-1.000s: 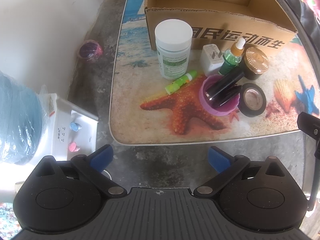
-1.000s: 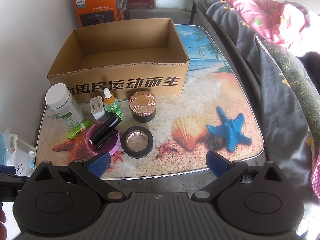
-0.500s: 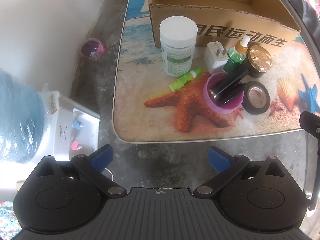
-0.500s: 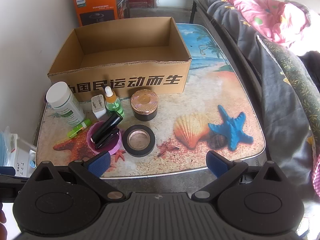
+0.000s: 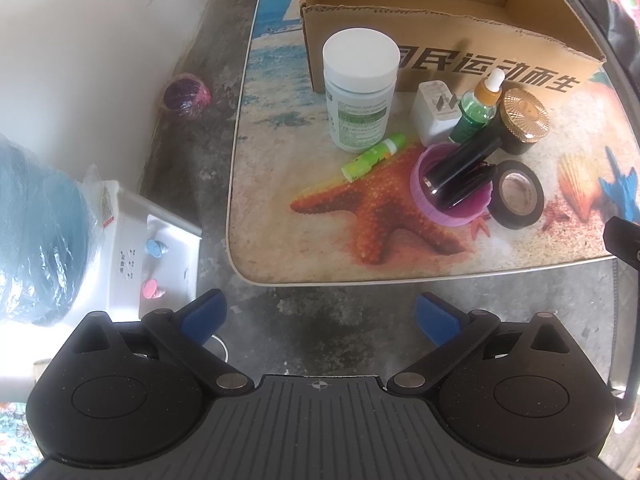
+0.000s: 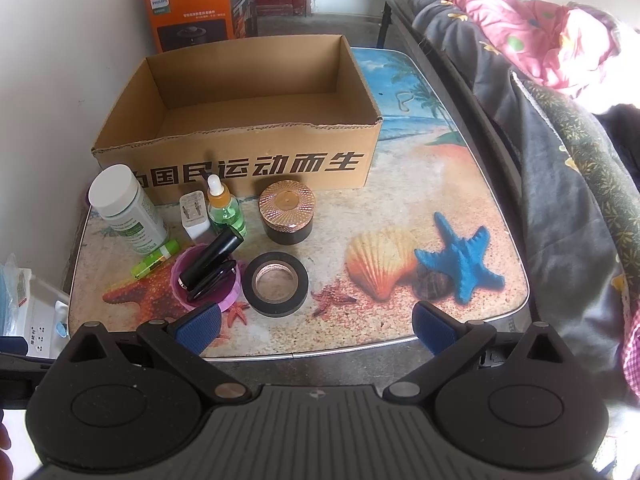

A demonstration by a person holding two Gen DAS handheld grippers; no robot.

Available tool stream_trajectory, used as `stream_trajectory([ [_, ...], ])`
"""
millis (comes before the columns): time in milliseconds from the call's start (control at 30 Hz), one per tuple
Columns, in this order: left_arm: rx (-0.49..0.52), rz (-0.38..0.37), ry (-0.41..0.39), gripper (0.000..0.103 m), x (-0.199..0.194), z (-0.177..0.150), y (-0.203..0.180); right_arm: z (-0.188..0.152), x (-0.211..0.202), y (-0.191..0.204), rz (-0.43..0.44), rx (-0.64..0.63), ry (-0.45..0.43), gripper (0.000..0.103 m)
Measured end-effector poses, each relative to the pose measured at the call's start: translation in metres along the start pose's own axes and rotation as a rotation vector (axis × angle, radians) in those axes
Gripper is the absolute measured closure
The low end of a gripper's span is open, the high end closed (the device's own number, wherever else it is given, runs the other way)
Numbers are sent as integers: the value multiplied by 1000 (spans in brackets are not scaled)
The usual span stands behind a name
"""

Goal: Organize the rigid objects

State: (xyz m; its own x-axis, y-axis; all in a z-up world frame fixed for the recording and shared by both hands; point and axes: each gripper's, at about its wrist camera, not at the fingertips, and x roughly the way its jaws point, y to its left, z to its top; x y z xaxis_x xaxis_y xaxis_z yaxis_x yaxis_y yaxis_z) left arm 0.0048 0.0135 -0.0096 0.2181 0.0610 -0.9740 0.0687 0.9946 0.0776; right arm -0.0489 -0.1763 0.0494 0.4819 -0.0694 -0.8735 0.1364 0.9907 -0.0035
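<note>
- Cardboard box [image 6: 240,128]: open-topped, printed with dark characters on the near wall, set at the far left of the table [image 6: 420,208]; nothing is seen inside it.
- White-capped bottle [image 6: 126,210]: upright, placed just before the box's left corner.
- White plug adapter [image 6: 194,218] and green dropper bottle [image 6: 225,210]: stood side by side, close against the box front.
- Dark jar with copper lid [image 6: 286,212]: positioned right of the dropper bottle.
- Purple cup [image 6: 206,278]: a black tube [image 6: 212,258] is leaned in it, its upper end over the rim; a second dark item appears to lie beside the tube, though it is not made out clearly.
- Green stick [image 6: 156,258]: laid flat between the white-capped bottle and the cup.
- Black tape roll [image 6: 276,284]: laid flat just right of the cup.
- Left gripper [image 5: 320,316]: held off the table's near edge, over the concrete floor [image 5: 320,320]; blue pads spread wide, nothing between them.
- Right gripper [image 6: 316,322]: held at the near edge, facing the tape roll; pads likewise spread, nothing held.
- White dispenser [image 5: 132,248]: stood on the floor left of the table.
- Bedding [image 6: 560,120]: heaped along the table's right side.
- Orange carton [image 6: 200,4]: set behind the box.
</note>
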Motion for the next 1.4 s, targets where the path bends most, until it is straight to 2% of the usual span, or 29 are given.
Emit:
stream_trajectory([
  [267, 6, -7, -11, 2, 2, 3, 3, 4, -1, 2, -13, -1, -47, 0],
  [400, 31, -49, -87, 2, -7, 5, 4, 10, -4, -2, 25, 16, -80, 0],
  [567, 82, -114, -222, 2, -15, 8, 1, 18, -2, -21, 152, 133, -113, 0],
  [700, 130, -151, -300, 2, -13, 11, -11, 23, 15, -31, 251, 193, -83, 2],
  [767, 170, -171, -322, 4, -10, 13, -19, 25, 28, -35, 313, 216, -57, 7],
  [900, 221, -179, -329, 6, -6, 17, -40, 30, 58, -39, 407, 248, 21, 24],
  [933, 228, -181, -325, 7, -6, 17, -45, 32, 63, -41, 426, 256, 32, 25],
  [1000, 250, -176, -306, 13, -3, 20, -56, 37, 71, -45, 470, 266, 48, 28],
  [1033, 266, -170, -303, 22, -3, 22, -62, 39, 75, -47, 489, 264, 57, 30],
  [1100, 303, -147, -295, 26, -2, 23, -73, 43, 85, -49, 518, 259, 90, 32],
  [1200, 345, -116, -283, 38, 3, 24, -87, 48, 100, -51, 578, 265, 152, 37],
  [1333, 350, -103, -266, 53, 12, 27, -99, 53, 118, -49, 620, 257, 218, 44],
  [1367, 349, -103, -269, 62, 12, 27, -101, 54, 122, -48, 629, 256, 231, 45],
  [1400, 351, -97, -270, 65, 14, 27, -103, 54, 127, -47, 637, 256, 245, 48],
])
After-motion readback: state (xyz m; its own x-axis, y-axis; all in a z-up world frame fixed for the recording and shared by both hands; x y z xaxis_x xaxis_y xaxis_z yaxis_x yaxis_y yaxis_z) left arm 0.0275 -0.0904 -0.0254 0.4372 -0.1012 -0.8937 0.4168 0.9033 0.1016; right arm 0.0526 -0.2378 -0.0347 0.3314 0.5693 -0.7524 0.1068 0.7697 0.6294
